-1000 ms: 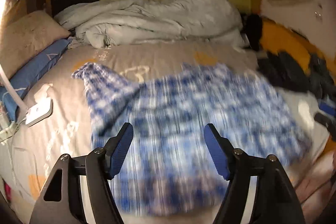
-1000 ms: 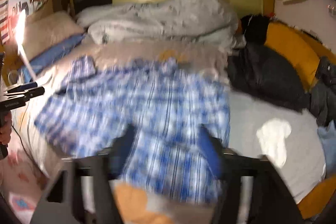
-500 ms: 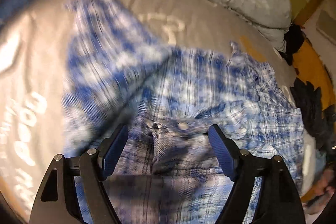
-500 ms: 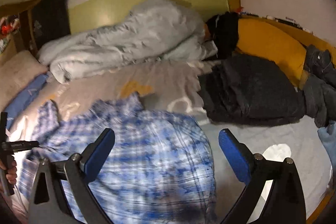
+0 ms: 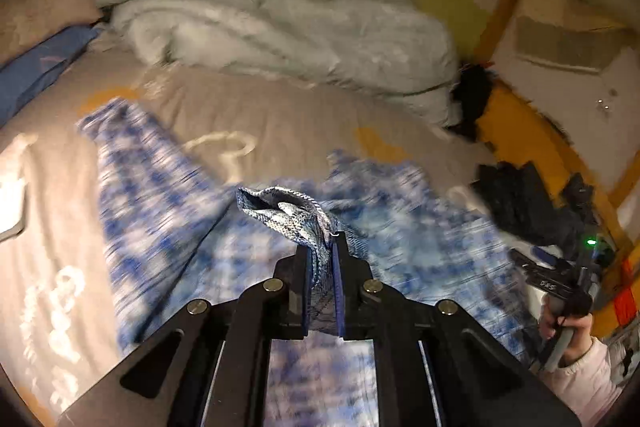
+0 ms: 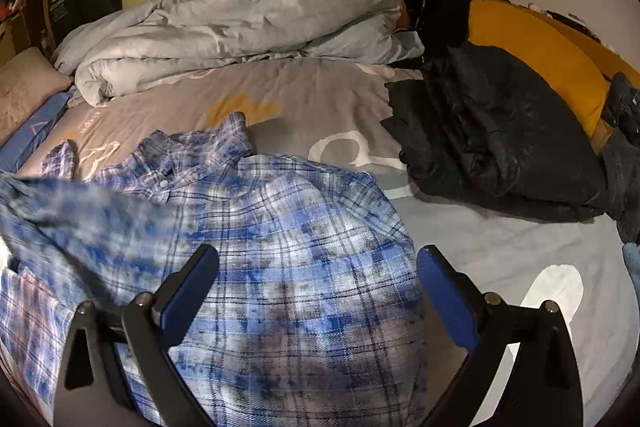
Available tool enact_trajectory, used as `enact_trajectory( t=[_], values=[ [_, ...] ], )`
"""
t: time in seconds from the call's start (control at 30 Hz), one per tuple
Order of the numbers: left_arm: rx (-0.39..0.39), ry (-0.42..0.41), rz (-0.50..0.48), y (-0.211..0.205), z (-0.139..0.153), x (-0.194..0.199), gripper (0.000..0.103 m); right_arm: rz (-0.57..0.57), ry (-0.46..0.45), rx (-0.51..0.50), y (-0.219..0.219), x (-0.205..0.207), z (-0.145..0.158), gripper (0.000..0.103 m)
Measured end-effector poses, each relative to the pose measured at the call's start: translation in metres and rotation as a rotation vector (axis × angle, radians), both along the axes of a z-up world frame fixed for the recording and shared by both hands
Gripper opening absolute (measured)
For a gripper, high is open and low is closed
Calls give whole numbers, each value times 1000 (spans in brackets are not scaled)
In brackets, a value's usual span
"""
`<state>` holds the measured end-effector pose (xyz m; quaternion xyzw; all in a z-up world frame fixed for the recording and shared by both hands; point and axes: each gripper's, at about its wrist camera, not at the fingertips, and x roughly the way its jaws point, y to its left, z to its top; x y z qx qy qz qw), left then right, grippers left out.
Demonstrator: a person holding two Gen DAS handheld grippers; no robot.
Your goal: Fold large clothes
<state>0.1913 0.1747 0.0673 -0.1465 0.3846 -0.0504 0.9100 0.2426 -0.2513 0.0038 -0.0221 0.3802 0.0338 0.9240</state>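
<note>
One blue-and-white plaid flannel shirt (image 6: 280, 247) sprawls unfolded mid-frame on the grey printed bedsheet (image 6: 320, 99). My left gripper (image 5: 322, 255) is closing, clamped on a bunched edge; right gripper (image 6: 318, 291) gapes empty above it. Folding barely begun.

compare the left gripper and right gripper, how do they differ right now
The left gripper has its jaws closing on a bunched fold of the plaid shirt; the right gripper stands wide open, holding nothing. Cloth sits between the left's pads, while the right only hovers over the shirt. Both have blue pads and point down at the bed.
</note>
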Motion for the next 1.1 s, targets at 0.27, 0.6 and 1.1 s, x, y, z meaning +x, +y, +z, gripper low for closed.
enact_trajectory(
  t=[0.27,0.6,1.1],
  values=[
    [157,328,136,27,-103,55,34,43,11,-91,22,-2,-14,99],
    [144,54,156,38,-46,20,71,63,-11,-136,25,-17,-15,99],
    [85,55,257,129,-23,44,80,23,-37,-58,9,-23,-2,102]
  ],
)
